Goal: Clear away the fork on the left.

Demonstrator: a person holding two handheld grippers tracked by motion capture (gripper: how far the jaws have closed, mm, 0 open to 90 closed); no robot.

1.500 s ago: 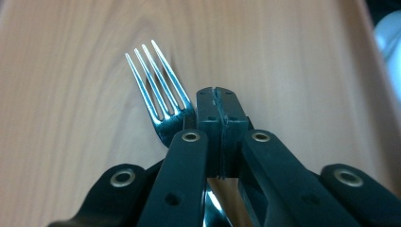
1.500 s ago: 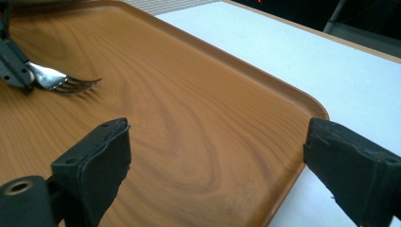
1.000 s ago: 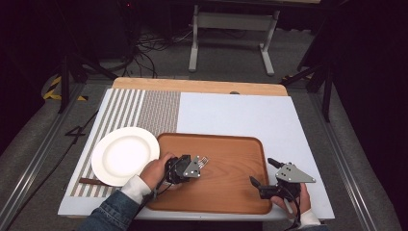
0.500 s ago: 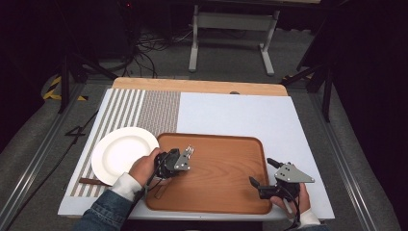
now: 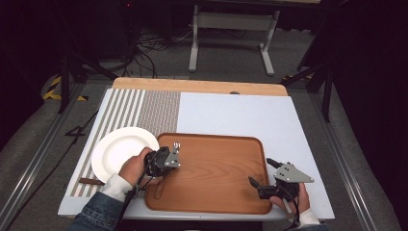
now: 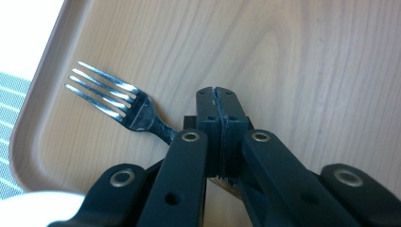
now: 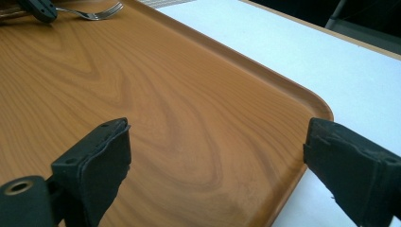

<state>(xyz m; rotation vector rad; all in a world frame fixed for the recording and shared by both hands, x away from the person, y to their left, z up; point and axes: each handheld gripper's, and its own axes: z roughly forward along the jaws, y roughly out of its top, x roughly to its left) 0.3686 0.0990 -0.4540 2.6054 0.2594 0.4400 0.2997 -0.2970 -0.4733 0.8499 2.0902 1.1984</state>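
Left hand-held gripper point(image 6: 220, 106) pinches fork point(image 6: 113, 101) handle, tines toward tray's point(image 6: 33, 109) rim.

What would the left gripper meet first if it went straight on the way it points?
Probably the tray's far rim: the left gripper, shut on the fork, points up the tray over bare wood, though depth is unclear.

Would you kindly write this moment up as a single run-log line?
left gripper: shut on fork handle | fork: over wooden tray, near left edge | right gripper: open, over tray's right edge | plate: left of tray
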